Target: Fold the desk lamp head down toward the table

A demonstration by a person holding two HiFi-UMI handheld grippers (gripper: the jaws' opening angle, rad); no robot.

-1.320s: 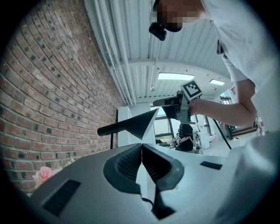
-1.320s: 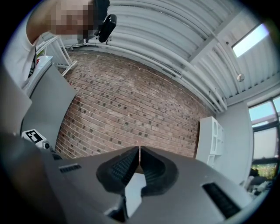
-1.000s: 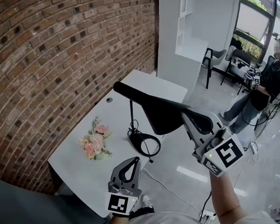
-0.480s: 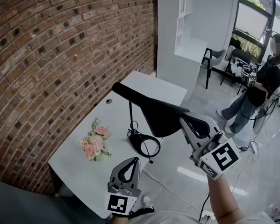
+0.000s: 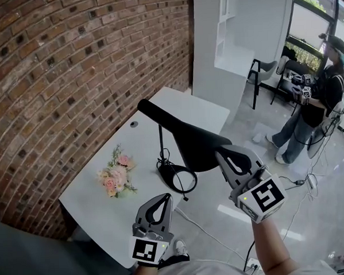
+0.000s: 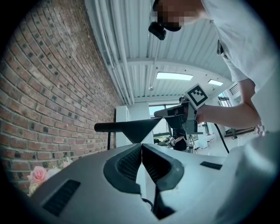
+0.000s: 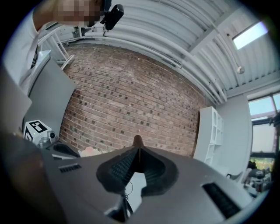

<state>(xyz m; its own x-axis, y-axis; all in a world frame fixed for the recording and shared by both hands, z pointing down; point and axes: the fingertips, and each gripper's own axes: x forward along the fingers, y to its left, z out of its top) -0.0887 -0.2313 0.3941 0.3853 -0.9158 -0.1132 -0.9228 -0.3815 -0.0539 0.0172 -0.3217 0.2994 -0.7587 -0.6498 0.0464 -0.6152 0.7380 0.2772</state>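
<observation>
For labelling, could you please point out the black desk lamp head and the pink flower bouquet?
black desk lamp head (image 5: 189, 136): head view, middle of its wide part.
pink flower bouquet (image 5: 117, 176): head view, central blooms.

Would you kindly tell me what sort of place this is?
Likely an office or studio: a brick wall, a white table carrying a desk lamp, and black chairs by a large window.
</observation>
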